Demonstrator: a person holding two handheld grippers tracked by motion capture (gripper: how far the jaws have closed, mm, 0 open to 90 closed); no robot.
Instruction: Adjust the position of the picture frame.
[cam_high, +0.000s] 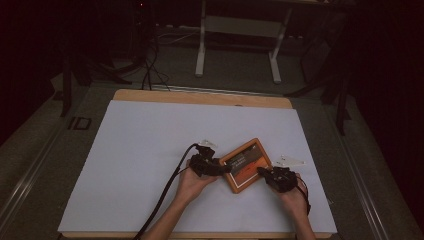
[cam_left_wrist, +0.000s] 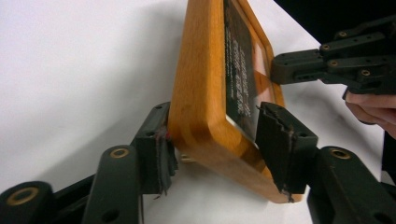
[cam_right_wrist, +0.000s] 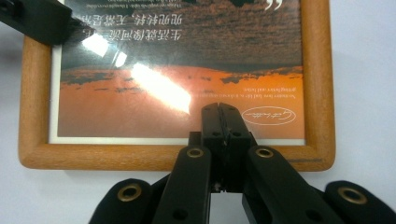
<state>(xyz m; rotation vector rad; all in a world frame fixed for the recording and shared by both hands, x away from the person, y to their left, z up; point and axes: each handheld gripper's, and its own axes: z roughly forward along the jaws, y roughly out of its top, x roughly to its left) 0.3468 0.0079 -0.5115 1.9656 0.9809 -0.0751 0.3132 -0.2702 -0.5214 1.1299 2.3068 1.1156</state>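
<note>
High view: cables (cam_high: 147, 65) beyond table (cam_high: 200, 96)

A dim lab or recording studio: a wooden surface (cam_high: 202, 96) covered by a white sheet (cam_high: 150, 150), black cables (cam_high: 150, 65) trailing over grey carpet (cam_high: 235, 80), and a white metal stand frame (cam_high: 240, 30) behind.

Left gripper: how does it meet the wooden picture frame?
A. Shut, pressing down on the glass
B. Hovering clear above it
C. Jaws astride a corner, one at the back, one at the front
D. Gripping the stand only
C. In the left gripper view the left gripper has one jaw behind the wooden picture frame and the other on its front face, straddling a corner.
</note>
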